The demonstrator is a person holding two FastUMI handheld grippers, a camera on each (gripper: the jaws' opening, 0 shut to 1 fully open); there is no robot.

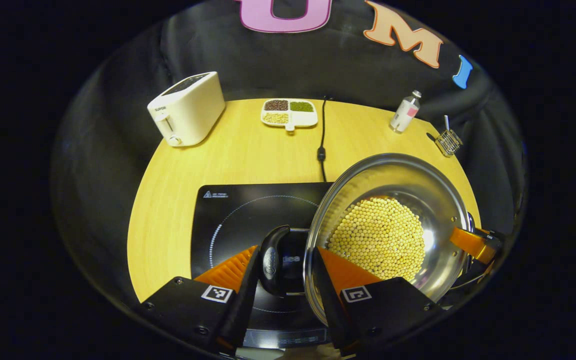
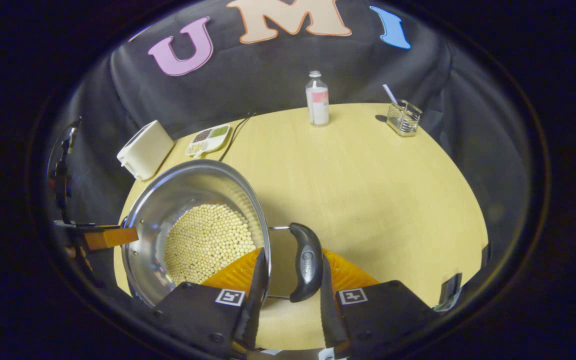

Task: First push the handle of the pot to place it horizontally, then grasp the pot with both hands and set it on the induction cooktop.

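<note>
A steel pot (image 1: 393,175) holding pale yellow beans (image 1: 378,237) overlaps the right side of the black induction cooktop (image 1: 238,215). My left gripper (image 1: 288,262) is shut on the pot's near side: one finger lies outside the black side handle (image 1: 272,260), the other inside the rim. At the pot's far rim a finger of the right gripper (image 1: 473,243) shows. In the right gripper view, my right gripper (image 2: 292,265) clamps the other black handle (image 2: 307,260) and the wall of the pot (image 2: 188,180) the same way. I cannot tell whether the pot rests or hangs.
At the back of the round wooden table (image 1: 248,150) stand a white toaster (image 1: 188,107), a divided dish of grains (image 1: 289,112), a small bottle (image 1: 405,112) and a wire holder (image 1: 448,141). The cooktop's cable (image 1: 322,145) runs to the back edge.
</note>
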